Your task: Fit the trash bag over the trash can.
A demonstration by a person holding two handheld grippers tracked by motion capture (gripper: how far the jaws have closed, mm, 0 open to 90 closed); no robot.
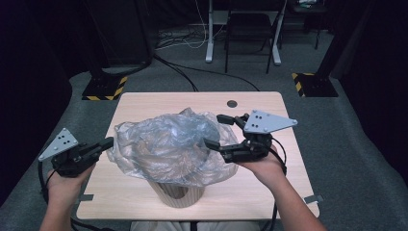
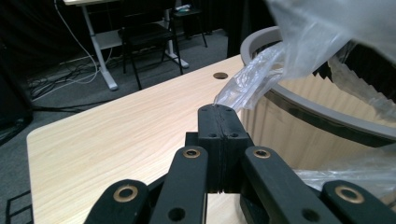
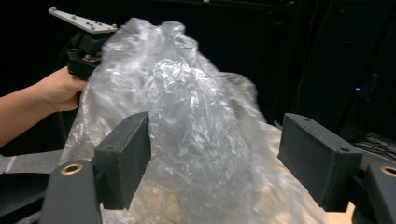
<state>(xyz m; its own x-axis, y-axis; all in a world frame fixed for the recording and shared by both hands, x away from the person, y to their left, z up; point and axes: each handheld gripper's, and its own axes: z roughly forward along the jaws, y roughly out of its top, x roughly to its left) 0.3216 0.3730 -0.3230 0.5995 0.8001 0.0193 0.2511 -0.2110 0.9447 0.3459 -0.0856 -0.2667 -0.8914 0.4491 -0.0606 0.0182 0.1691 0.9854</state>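
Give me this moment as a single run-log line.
left tongs: shut on plastic bag edge | right tongs: open beside bag | bag: draped over wooden bin | bin: on table

A light wooden bench (image 1: 144, 103) is carrying a ribbed round bin (image 1: 180, 195), standing near its front edge.
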